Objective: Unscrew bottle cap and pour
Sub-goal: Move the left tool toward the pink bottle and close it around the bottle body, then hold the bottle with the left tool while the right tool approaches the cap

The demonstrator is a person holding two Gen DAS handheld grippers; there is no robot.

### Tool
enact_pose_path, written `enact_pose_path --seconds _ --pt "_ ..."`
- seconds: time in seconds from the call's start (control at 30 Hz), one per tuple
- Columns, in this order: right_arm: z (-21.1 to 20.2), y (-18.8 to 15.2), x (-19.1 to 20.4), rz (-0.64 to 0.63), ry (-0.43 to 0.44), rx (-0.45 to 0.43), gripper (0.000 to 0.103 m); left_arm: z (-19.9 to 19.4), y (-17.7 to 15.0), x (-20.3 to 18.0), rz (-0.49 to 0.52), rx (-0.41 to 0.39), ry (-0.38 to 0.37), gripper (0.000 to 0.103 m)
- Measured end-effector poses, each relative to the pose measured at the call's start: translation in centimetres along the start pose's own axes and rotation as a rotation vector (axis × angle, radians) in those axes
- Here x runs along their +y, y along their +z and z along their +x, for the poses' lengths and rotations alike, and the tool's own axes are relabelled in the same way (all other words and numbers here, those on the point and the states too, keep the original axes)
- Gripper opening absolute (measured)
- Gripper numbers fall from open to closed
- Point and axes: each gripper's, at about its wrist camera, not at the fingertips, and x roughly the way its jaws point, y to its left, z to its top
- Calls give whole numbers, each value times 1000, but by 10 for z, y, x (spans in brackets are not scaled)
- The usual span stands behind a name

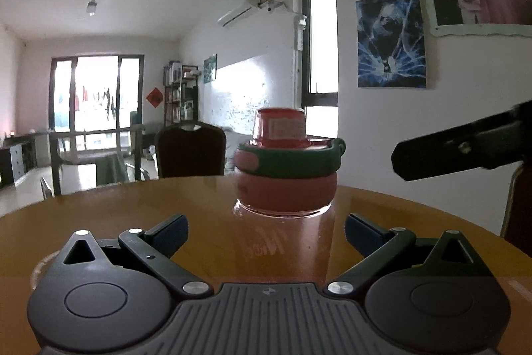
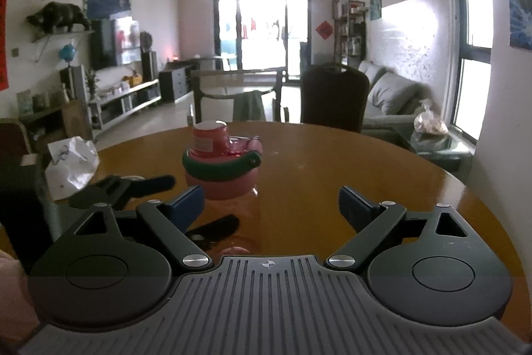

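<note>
A clear bottle (image 1: 292,242) stands upright on the round brown table (image 1: 99,215), topped by a pink screw cap (image 1: 286,162) with a green carrying strap (image 1: 292,160). My left gripper (image 1: 266,230) is open at the level of the bottle's body, one finger on each side, with gaps visible. In the right wrist view the cap (image 2: 221,165) sits left of centre. My right gripper (image 2: 269,202) is open and holds nothing, its left fingertip just short of the cap. The left gripper's black fingers (image 2: 149,183) flank the bottle there. A right finger (image 1: 459,148) shows at the left view's right edge.
A crumpled white bag (image 2: 71,165) lies at the table's left edge. A dark chair (image 2: 334,95) stands behind the far rim, another chair back (image 1: 518,205) at the right. A grey sofa (image 2: 389,95) lies beyond the table (image 2: 365,175).
</note>
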Motion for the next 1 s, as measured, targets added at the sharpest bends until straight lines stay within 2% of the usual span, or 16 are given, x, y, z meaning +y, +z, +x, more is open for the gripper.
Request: enact_pose_path --seconds 0.07,0.3,0.33,0.63,1.0 --pt "1 0 0 6 3 1 94 5 0 -1 6 5 -4 93" --pt "-2 -1 -3 20 0 0 96 21 -2 -8 31 28 -33 89" --pt "-2 -1 -3 22 -1 0 97 23 -1 -8 28 29 -38 84" --pt "-7 -5 -6 38 -12 -3 98 33 -2 -1 -19 44 -39 73" --pt "6 7 -3 47 4 9 99 27 0 0 2 62 -52 72"
